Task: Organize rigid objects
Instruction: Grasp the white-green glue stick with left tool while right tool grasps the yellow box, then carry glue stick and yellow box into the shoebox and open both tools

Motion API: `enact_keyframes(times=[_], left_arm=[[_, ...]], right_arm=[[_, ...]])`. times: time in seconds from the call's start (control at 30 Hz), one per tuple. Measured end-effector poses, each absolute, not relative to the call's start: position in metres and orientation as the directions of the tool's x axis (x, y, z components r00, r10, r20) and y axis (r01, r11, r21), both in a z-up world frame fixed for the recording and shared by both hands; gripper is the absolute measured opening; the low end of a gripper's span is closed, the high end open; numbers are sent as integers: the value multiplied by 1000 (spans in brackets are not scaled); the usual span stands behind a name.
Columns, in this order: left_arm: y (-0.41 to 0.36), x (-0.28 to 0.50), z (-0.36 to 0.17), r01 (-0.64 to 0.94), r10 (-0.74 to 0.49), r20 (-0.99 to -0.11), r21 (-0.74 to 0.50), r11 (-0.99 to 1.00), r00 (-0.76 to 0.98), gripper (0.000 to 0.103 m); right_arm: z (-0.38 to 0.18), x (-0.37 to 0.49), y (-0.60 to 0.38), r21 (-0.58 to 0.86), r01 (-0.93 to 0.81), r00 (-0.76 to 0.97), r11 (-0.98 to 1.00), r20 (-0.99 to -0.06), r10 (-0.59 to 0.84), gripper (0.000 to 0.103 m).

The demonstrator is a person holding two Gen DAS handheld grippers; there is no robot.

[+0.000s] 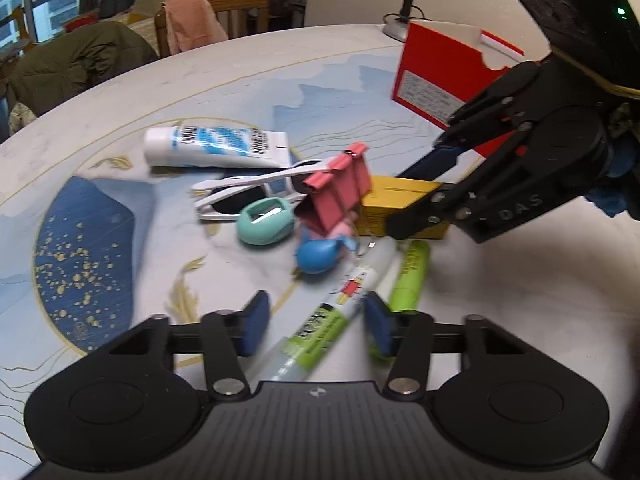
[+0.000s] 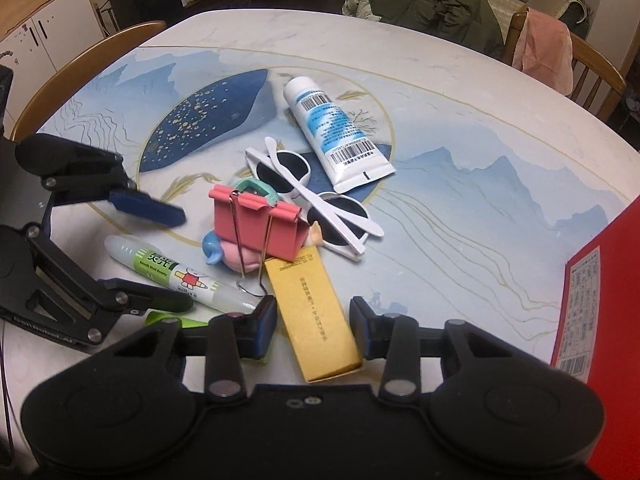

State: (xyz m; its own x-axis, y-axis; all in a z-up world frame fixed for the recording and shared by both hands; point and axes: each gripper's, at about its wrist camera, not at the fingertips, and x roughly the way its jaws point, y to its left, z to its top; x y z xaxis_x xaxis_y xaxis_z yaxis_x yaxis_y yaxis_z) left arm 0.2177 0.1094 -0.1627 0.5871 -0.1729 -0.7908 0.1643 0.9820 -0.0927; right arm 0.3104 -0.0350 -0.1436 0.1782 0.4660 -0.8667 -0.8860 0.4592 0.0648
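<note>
Left gripper (image 1: 316, 320) straddles the marker (image 1: 320, 320), right gripper (image 2: 314, 328) the yellow box (image 2: 316, 320); neither clamped. Risk: box snags clip (image 2: 260, 220).

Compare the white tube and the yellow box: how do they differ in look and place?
The white tube is round-bodied with blue print and barcodes; the yellow box is flat-sided and plain with small text. The tube lies far from both tools; the box lies between the right tool's fingers. Both lie flat on the table.

Beside the right gripper's fingers (image 2: 362, 330), a red box (image 2: 596, 312) is cropped by the frame edge; its label print is illegible.
</note>
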Motion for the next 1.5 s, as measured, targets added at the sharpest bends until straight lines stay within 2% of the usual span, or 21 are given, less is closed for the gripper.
enact_keyframes(times=[0.13,0.3,0.37,0.53,1.17,1.5], left_arm=[[102,216,-162,182,-173,-796,-81,980,579,35],[97,215,-161,156,-172,-802,-99,983,572,31],[93,215,-160,147,-166,-805,-99,984,569,25],[86,209,-160,108,-147,-806,-104,989,573,19],[85,173,-126,-184,-71,-763,-244,952,642,17],[49,172,-96,-178,-92,-736,-281,943,671,16]], right_arm=[[-144,309,-38,67,-884,179,463,-866,466,29],[-143,307,-48,59,-861,208,504,-866,456,29],[-143,307,-53,62,-843,221,534,-866,449,28],[-136,302,-72,94,-797,241,596,-856,458,28],[-91,264,-157,210,-695,288,688,-795,534,28],[-64,266,-200,239,-676,328,697,-749,575,28]])
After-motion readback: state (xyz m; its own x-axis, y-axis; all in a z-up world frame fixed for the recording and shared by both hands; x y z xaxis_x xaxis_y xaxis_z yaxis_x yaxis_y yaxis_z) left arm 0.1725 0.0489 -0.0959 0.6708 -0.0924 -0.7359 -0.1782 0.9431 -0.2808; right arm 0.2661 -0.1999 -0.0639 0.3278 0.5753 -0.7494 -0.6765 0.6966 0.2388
